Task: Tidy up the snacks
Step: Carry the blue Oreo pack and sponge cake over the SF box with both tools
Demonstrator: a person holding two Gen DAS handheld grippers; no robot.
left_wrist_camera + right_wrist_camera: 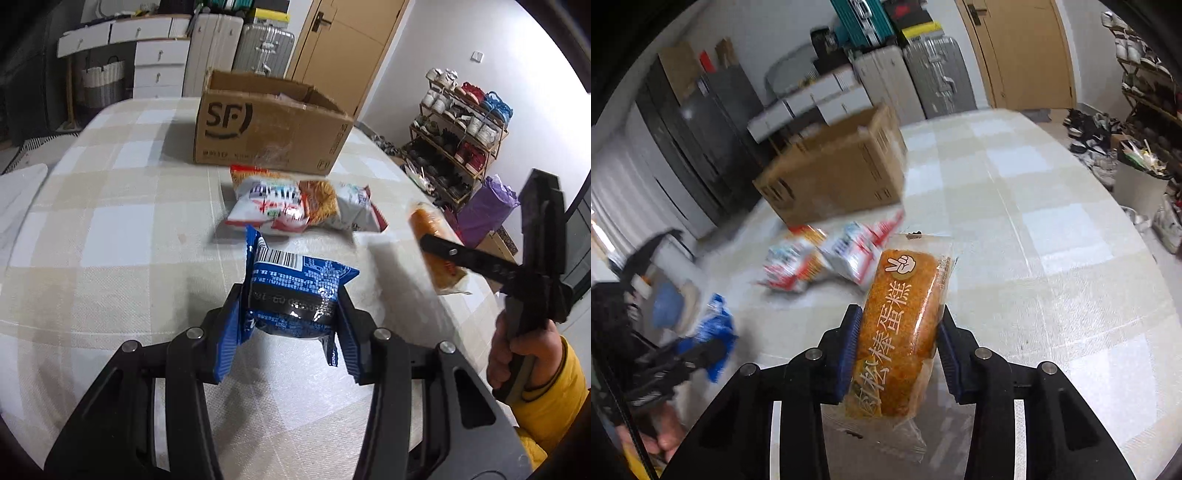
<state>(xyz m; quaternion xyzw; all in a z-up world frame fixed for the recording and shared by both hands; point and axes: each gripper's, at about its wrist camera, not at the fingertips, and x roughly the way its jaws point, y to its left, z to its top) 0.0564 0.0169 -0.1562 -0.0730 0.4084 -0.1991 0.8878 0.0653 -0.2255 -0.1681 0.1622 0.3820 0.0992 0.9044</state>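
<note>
We see the checked tabletop [110,229] carrying an open cardboard box [273,129] far ahead of both grippers, with a heap of snack packets [303,206] nearer. Our left hand-held gripper [290,314] is clamped on a blue snack pack [295,280]; our right hand-held gripper [897,343] pinches an orange cake bar [905,325], lifted off the tabletop.

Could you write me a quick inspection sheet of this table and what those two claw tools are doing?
Surface: checked beige-and-white tablecloth.
Job's things: open brown cardboard box; red-and-white snack packets lying in front of it.
Clutter: nothing seen.
Grippers: left gripper shut on blue-wrapped snack; right gripper shut on clear-wrapped orange cake bar.
Cables: nothing seen.
Surroundings: wooden door, silver suitcase, shoe rack.
</note>
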